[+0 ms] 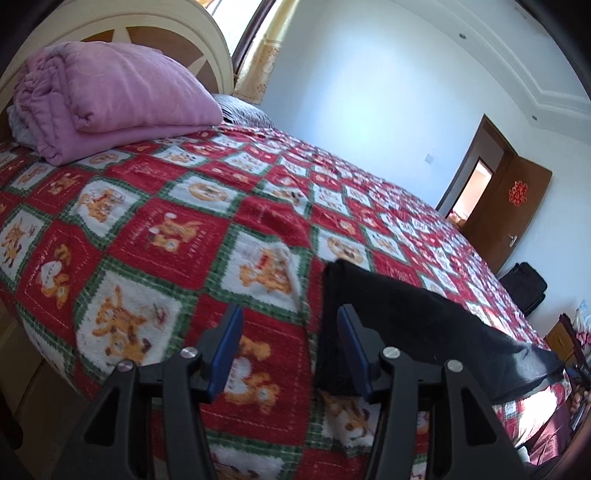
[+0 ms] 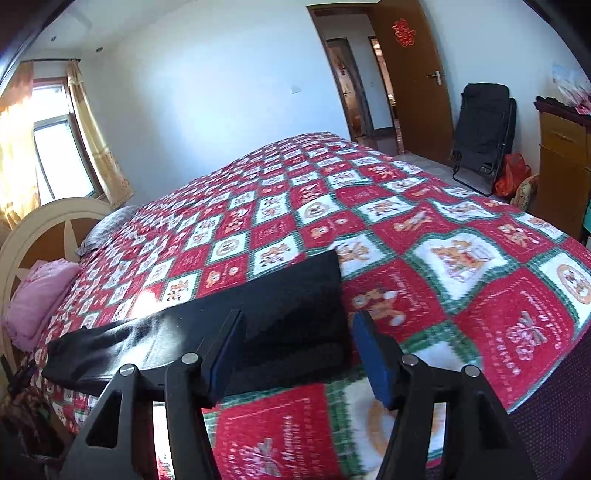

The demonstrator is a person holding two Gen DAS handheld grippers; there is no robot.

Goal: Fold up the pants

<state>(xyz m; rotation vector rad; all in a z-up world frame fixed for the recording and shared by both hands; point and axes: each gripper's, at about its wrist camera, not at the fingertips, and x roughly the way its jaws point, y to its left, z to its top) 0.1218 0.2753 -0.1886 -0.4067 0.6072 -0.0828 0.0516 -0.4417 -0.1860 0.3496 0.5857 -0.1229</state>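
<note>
Black pants (image 1: 406,317) lie flat on a red, white and green patterned bedspread (image 1: 184,221), near the bed's front edge. In the left wrist view my left gripper (image 1: 290,350) is open and empty, just left of the pants' end; its right blue pad (image 1: 352,350) sits at the cloth's edge. In the right wrist view the pants (image 2: 258,314) stretch to the left. My right gripper (image 2: 299,354) is open and empty, hovering over the pants' right end, with the left pad (image 2: 225,354) over the cloth.
A folded pink quilt (image 1: 110,96) lies by the cream headboard (image 1: 122,22). An open brown door (image 2: 410,74), a black folding chair (image 2: 484,133) and a wooden cabinet (image 2: 561,155) stand beyond the bed's far side.
</note>
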